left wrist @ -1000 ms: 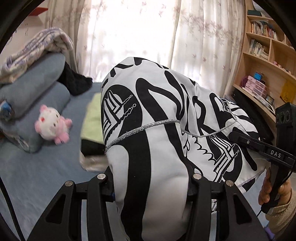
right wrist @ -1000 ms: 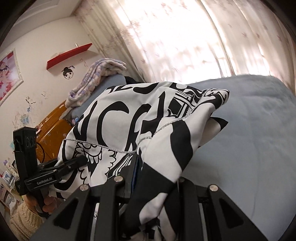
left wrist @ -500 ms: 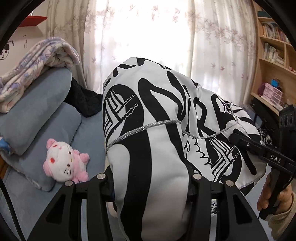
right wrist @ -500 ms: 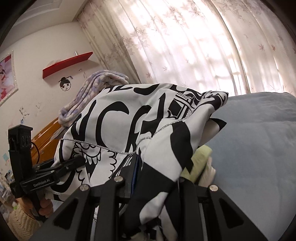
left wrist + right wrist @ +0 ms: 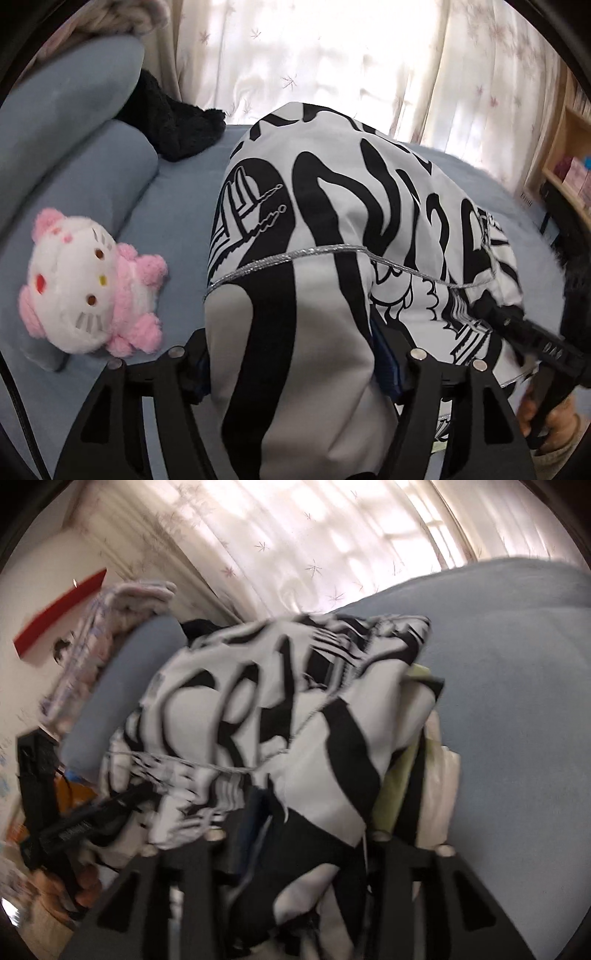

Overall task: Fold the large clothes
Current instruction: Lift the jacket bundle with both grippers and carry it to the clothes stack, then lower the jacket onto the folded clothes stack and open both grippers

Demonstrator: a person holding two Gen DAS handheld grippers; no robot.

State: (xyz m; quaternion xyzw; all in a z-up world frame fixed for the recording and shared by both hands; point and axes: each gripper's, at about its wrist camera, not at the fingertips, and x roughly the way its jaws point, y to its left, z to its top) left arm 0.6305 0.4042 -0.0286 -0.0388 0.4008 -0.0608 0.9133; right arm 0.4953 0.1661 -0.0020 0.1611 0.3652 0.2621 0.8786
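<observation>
The black-and-white printed garment is bunched up and held above the blue bed, a silver-trimmed edge running across its front. The left gripper is closed on a thick fold of this cloth, which fills the whole gap between its two fingers and spills down over them. The right gripper is likewise clamped on another bundle of the same garment, the fabric packed between its fingers and hanging below; this view is blurred, so finer detail is lost. From the left wrist view the right gripper shows at the right edge, gripped by the person's right hand; from the right wrist view the left gripper sits at the lower left, with the left hand under it. Just beside the garment in the right wrist view lies a stack of folded clothes, pale green and white, resting on the bed. Toward the bed's left edge sits a pink-and-white plush toy against grey-blue pillows, with a black fuzzy item behind them. Sheer patterned curtains hang along the far edge, and a wooden bookshelf stands at the right.
</observation>
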